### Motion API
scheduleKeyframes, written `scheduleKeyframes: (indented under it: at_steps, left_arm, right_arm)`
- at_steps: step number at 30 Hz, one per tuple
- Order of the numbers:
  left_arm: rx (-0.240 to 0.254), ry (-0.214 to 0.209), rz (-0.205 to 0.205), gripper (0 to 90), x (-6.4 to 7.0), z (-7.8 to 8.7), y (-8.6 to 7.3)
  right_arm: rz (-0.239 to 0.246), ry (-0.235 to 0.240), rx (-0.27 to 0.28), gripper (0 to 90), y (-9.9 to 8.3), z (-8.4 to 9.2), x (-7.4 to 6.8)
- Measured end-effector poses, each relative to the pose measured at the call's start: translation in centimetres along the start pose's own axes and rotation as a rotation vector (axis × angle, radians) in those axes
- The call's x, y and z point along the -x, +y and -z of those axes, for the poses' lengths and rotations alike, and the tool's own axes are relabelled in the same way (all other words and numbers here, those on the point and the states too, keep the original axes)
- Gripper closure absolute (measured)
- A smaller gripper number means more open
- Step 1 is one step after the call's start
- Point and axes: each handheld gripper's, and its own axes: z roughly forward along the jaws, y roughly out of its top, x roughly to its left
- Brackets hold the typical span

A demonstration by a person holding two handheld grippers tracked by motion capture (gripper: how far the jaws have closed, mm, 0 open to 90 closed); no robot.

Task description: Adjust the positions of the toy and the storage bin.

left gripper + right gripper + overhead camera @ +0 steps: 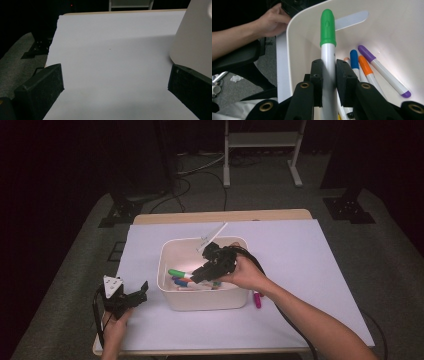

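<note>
My right tool (328,75) is clenched on a white marker with a green cap (327,42), held inside the white plastic bin (172,251) at the middle of the high view.

From above, my right hand (246,272) and its black tool (200,273) cover much of the bin's inside, so the other pens are a small blur of colour at its lower left. The right gripper view shows them plainly: a purple-capped marker (384,73), an orange-capped one (365,65) and a blue-capped one (354,59) lying on the bin floor just right of the one I hold. A magenta marker (257,299) lies on the white sheet (310,265) beside the bin's lower right corner. My left tool (134,299) rests at the lower left of the bench, released, its jaws wide apart over bare sheet, the bin's wall (197,42) at the right edge of the left gripper view.
</note>
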Motion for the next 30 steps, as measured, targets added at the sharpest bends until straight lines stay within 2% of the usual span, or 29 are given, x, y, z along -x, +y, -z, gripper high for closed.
scheduleKeyframes:
  at_steps: [6, 20, 23, 27, 30]
  left_arm:
    - [-0.002, -0.001, 0.003, 0.0, 0.0, 0.0, 0.0]
    - [-0.001, -0.001, 0.003, 0.0, -0.1, 0.0, 0.0]
    - [0.000, -0.001, 0.003, 0.0, -0.1, 0.0, 0.0]
    - [0.000, -0.001, 0.004, 0.0, 0.0, 0.0, 0.0]
    - [-0.002, -0.002, 0.005, 0.0, -0.1, 0.0, 0.0]
  right_arm:
    - [0.000, 0.002, -0.025, 75.7, 0.1, -0.9, 0.5]
    - [0.046, 0.007, -0.125, 75.5, 0.1, -3.3, 0.9]
    - [0.055, -0.004, -0.149, 72.8, 0.0, -3.6, 0.8]
    - [0.060, -0.018, -0.140, 71.3, 0.1, -3.3, 0.8]
    - [0.054, -0.032, -0.114, 70.2, 0.1, -2.3, 0.6]
